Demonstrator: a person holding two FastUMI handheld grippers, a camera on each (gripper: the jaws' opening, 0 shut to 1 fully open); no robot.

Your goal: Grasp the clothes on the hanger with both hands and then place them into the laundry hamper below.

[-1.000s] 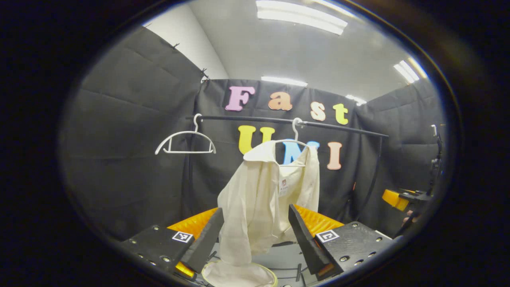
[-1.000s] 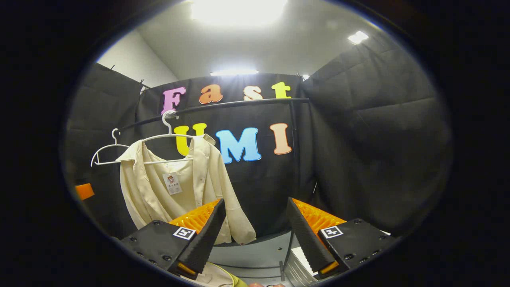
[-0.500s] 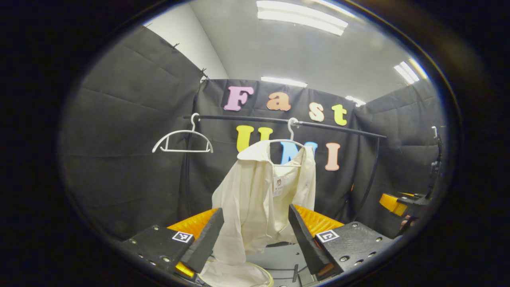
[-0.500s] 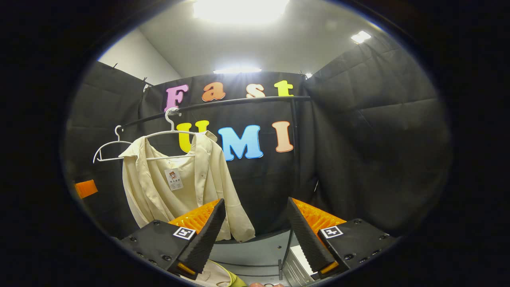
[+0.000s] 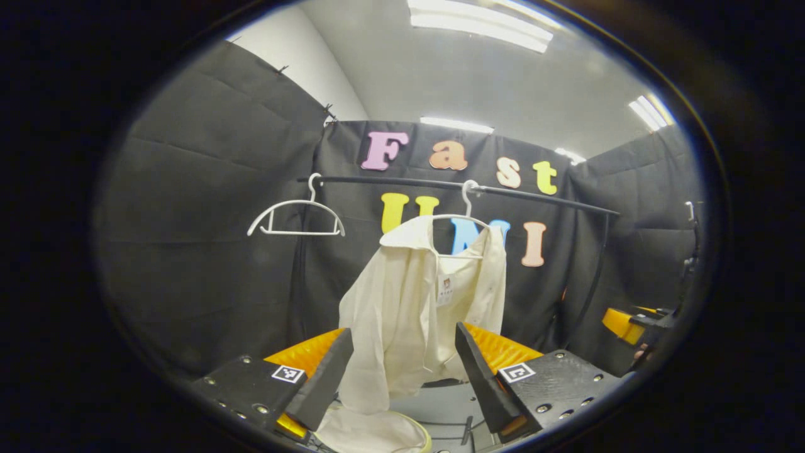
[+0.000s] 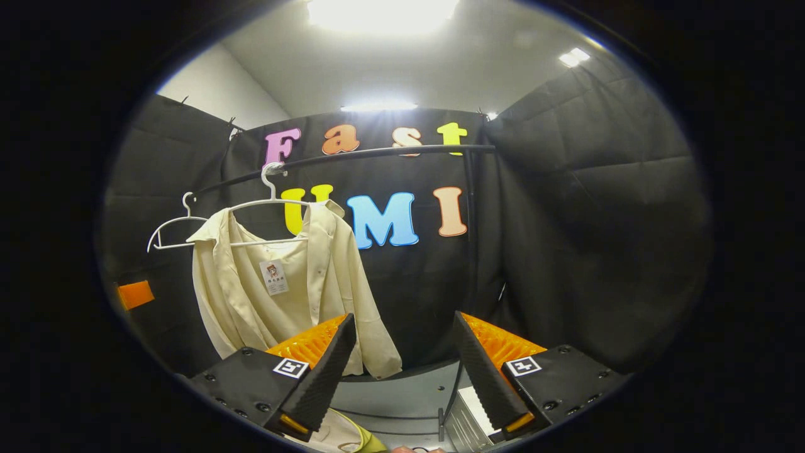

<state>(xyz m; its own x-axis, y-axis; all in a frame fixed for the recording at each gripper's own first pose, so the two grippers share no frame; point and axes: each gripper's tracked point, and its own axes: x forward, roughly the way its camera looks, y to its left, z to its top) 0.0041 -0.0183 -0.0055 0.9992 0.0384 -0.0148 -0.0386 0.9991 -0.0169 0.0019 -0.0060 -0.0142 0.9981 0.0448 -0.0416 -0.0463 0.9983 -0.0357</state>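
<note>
Left gripper view: left tongs (image 5: pixel 402 377) gape apart, shirt (image 5: pixel 415 314) on a hanger (image 5: pixel 462 217) beyond. Right tongs (image 6: pixel 402 377) gape too, empty.

The tag (image 6: pixel 274 277) on the shirt (image 6: pixel 277 296) was too small to read. The laundry hamper (image 5: pixel 377 434) was cut off at the bottom edge, and the shirt's hem covered part of it. The other gripper (image 5: pixel 629 322) was cut off at the right edge.
</note>
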